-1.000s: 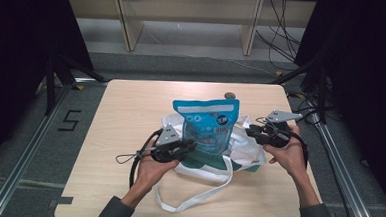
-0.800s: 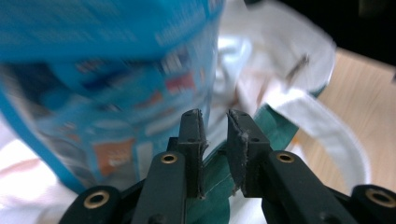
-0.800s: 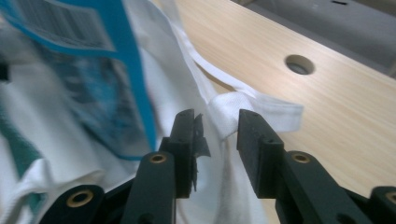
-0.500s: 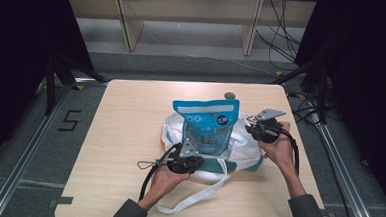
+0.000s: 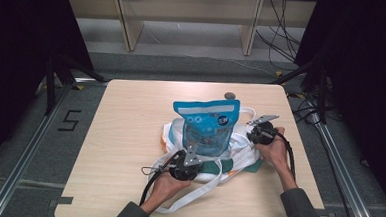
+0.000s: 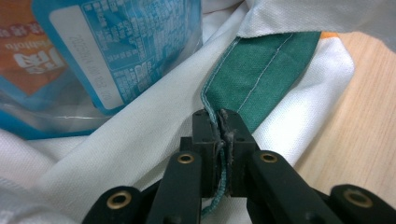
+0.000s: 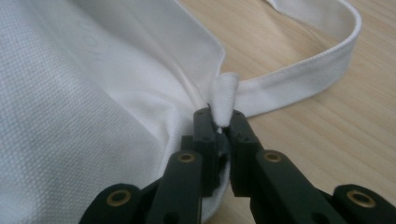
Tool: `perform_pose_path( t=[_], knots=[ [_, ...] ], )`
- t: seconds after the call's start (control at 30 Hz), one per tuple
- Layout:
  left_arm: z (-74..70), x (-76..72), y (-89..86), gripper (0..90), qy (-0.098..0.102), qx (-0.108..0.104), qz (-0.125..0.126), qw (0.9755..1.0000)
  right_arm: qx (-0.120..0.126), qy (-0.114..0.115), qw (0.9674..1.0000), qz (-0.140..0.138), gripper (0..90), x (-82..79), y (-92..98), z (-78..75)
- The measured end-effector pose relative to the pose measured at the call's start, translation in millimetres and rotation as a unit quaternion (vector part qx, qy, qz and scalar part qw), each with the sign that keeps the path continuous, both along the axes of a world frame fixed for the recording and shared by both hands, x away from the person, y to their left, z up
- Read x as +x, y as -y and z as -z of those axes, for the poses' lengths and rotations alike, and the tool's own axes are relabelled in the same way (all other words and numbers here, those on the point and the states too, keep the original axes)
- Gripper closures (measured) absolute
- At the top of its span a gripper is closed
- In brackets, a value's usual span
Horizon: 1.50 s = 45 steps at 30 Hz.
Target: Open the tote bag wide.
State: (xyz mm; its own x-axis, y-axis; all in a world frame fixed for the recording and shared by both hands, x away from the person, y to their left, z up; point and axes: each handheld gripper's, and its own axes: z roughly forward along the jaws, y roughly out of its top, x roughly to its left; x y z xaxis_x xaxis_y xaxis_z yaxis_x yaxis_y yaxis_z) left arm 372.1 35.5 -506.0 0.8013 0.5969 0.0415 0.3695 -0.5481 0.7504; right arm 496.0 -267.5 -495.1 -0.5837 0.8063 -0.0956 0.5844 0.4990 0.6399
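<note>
A blue snack pouch (image 5: 207, 127) (image 6: 93, 51) stands upright inside a crumpled white cloth bag (image 5: 239, 146) (image 6: 140, 140) in the middle of the table. My left gripper (image 5: 191, 153) (image 6: 219, 116) is shut on the bag's green-trimmed edge (image 6: 261, 70) at the near side. At the bag's right side, my right gripper (image 5: 249, 137) (image 7: 218, 119) is shut on a fold of white fabric where the strap (image 7: 303, 84) meets the bag (image 7: 70, 93); its jaws have just been closing on that fabric. A person's hands hold both grippers.
The light wooden table (image 5: 129, 135) has bare room left of the bag. A long white strap (image 5: 201, 191) loops toward the front edge. A small round object (image 5: 229, 95) lies at the back edge. Metal rails flank the table, and cables hang at the right.
Both hands have come down toward the table with the bag. The left gripper shifted right along the bag's near edge, and the right gripper moved in closer to the pouch.
</note>
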Motion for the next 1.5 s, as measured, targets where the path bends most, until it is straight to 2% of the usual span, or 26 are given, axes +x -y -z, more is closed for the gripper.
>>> perform_pose_path(
  t=[0.07,0.13,0.2,0.27,0.33,0.4,0.47,0.57,0.6,0.67,0.7,0.73,0.77,0.83,0.9,0.97,1.03,1.1,1.13,1.2,1.23,1.27,1.37,1.43,1.47,1.5],
  knots=[
    [-1.7,0.7,-0.9,84.3,0.004,-0.001,0.003,1.0,0.006,0.004,1.0,0.002,82.2,-1.5,1.6,-5.1],
    [-5.3,-0.5,-2.3,83.3,0.003,-0.021,0.006,0.9998,0.019,0.023,0.9995,0.008,75.4,-5.4,6.2,-19.7],
    [-14.8,-0.5,-6.9,80.7,0.004,-0.047,0.009,0.9989,0.042,0.033,0.9985,0.013,74.1,-11.5,9.5,-35.4],
    [-28.8,-0.1,-15.0,78.1,0.009,-0.068,0.015,0.9975,0.061,0.067,0.9959,0.003,71.9,-18.5,14.0,-50.9],
    [-46.2,-1.8,-27.5,76.2,0.009,-0.107,0.01,0.9941,0.081,0.073,0.9941,-0.003,71.9,-29.3,16.8,-64.5],
    [-62.2,0.7,-42.4,76.2,0.031,-0.114,0.003,0.993,0.094,0.079,0.9922,-0.021,74.4,-39.8,17.5,-72.1],
    [-77.8,9.5,-60.7,77.1,0.049,-0.128,-0.026,0.9903,0.1,0.071,0.9915,-0.042,77.8,-49.8,14.9,-74.3],
    [-90.6,35.8,-85.1,81.5,0.042,-0.171,-0.083,0.9809,0.11,0.054,0.9905,-0.063,83.3,-67.5,7.1,-70.2],
    [-90.7,44.5,-87.6,82.2,0.037,-0.17,-0.095,0.98,0.108,0.048,0.9904,-0.071,85.2,-72.9,5.0,-68.8],
    [-88.1,59.9,-88.8,83.4,0.04,-0.145,-0.109,0.9826,0.109,0.052,0.9894,-0.081,88.1,-82.0,1.9,-66.2],
    [-83.1,71.3,-87.7,83.6,0.03,-0.148,-0.117,0.9816,0.112,0.044,0.9894,-0.081,88.7,-86.7,-0.6,-65.0],
    [-78.5,79.9,-86.2,84.0,0.026,-0.145,-0.123,0.9815,0.104,0.053,0.9887,-0.094,89.3,-89.7,-2.1,-62.0],
    [-73.3,88.2,-84.3,84.1,0.024,-0.131,-0.127,0.9829,0.098,0.054,0.9886,-0.1,89.5,-92.6,-3.9,-59.3],
    [-60.4,102.1,-81.6,83.8,0.015,-0.114,-0.143,0.9831,0.095,0.047,0.9891,-0.102,89.8,-99.6,-9.1,-52.1],
    [-46.1,113.0,-83.9,84.0,0.006,-0.09,-0.151,0.9844,0.078,0.048,0.99,-0.108,90.0,-102.0,-10.6,-46.9],
    [-27.3,121.6,-87.7,84.9,-0.016,-0.077,-0.164,0.9833,0.049,0.048,0.9924,-0.102,90.0,-102.4,-11.7,-37.0],
    [-13.6,124.4,-90.3,85.9,-0.024,-0.073,-0.173,0.9819,0.028,0.032,0.9943,-0.098,90.0,-101.9,-12.0,-24.1],
    [-1.2,124.6,-92.6,88.0,-0.029,-0.088,-0.171,0.9809,0.004,0.016,0.9952,-0.097,90.0,-102.9,-14.6,-9.2],
    [3.7,124.6,-92.5,88.6,-0.026,-0.089,-0.172,0.9808,0.003,0.026,0.9947,-0.1,90.0,-101.8,-14.9,-4.9],
    [12.1,125.1,-91.4,89.1,-0.031,-0.076,-0.173,0.9815,-0.001,0.009,0.9954,-0.095,90.0,-100.5,-13.8,-1.1],
    [13.4,126.4,-92.6,89.2,-0.031,-0.069,-0.17,0.9826,0.002,0.015,0.9958,-0.091,90.0,-100.9,-15.5,3.4],
    [14.1,126.8,-91.2,89.3,-0.036,-0.081,-0.177,0.9802,-0.001,0.018,0.9957,-0.091,90.0,-101.3,-17.3,5.9],
    [7.7,126.7,-91.8,89.0,-0.038,-0.061,-0.17,0.9828,-0.002,0.017,0.9957,-0.091,90.0,-101.1,-17.1,5.3],
    [-1.2,119.7,-88.4,83.0,-0.031,-0.086,-0.182,0.9791,0.007,0.014,0.9959,-0.09,90.0,-99.3,-14.7,-0.7],
    [-8.9,112.7,-88.9,78.5,-0.02,-0.097,-0.178,0.9791,0.008,0.007,0.9955,-0.094,90.0,-100.5,-13.7,-8.2],
    [-16.6,105.8,-90.3,75.0,-0.019,-0.105,-0.174,0.979,0.03,0.025,0.9944,-0.098,90.0,-101.5,-14.0,-18.2]
  ],
)
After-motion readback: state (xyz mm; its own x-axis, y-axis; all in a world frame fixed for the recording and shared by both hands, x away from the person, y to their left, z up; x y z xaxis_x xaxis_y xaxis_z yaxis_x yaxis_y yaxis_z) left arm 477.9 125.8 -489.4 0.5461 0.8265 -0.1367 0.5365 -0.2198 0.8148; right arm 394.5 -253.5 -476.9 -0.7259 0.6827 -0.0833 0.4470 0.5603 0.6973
